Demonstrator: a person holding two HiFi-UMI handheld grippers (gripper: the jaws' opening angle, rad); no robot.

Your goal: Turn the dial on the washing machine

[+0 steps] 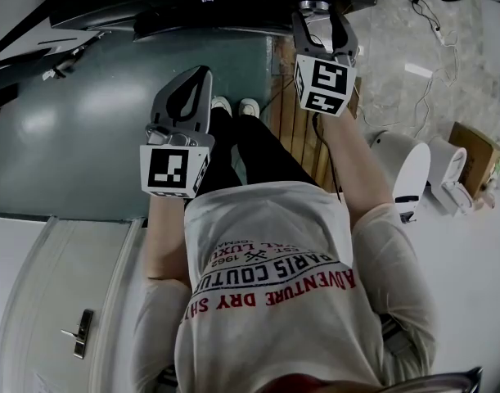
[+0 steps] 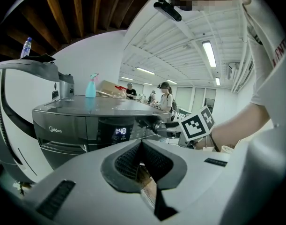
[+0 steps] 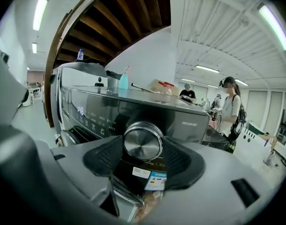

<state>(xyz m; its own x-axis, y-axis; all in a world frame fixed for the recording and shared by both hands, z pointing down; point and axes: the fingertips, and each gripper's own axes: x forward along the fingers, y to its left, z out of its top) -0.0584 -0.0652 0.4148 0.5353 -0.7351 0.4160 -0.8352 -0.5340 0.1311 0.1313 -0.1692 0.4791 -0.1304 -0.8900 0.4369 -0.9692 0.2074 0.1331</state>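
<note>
Silver and round, the dial (image 3: 143, 142) sat on the dark front panel of the washer (image 3: 91, 109), near the panel's right end, with its axis pointing straight out at the right tongs (image 3: 143, 147). Those tongs had it squarely between them, one black pad at each side of the rim. The pads looked to be touching it, so I took the dial as gripped, though how firmly I could not tell. From there the turn seemed to need only a roll of the wrist about the dial's own axis, with no reaching.

Around the dial the panel was flat and bare. A sticker (image 3: 155, 180) lay just below it and the lit display (image 2: 121, 131) was well to the left, so nothing stood in the way of the pads sweeping round.

The left tongs (image 2: 141, 146) were pressed together on nothing, held lower and well back from the washer, out of the right arm's way. From the head view, the right tongs (image 1: 322, 11) were plainly the nearer.
</note>
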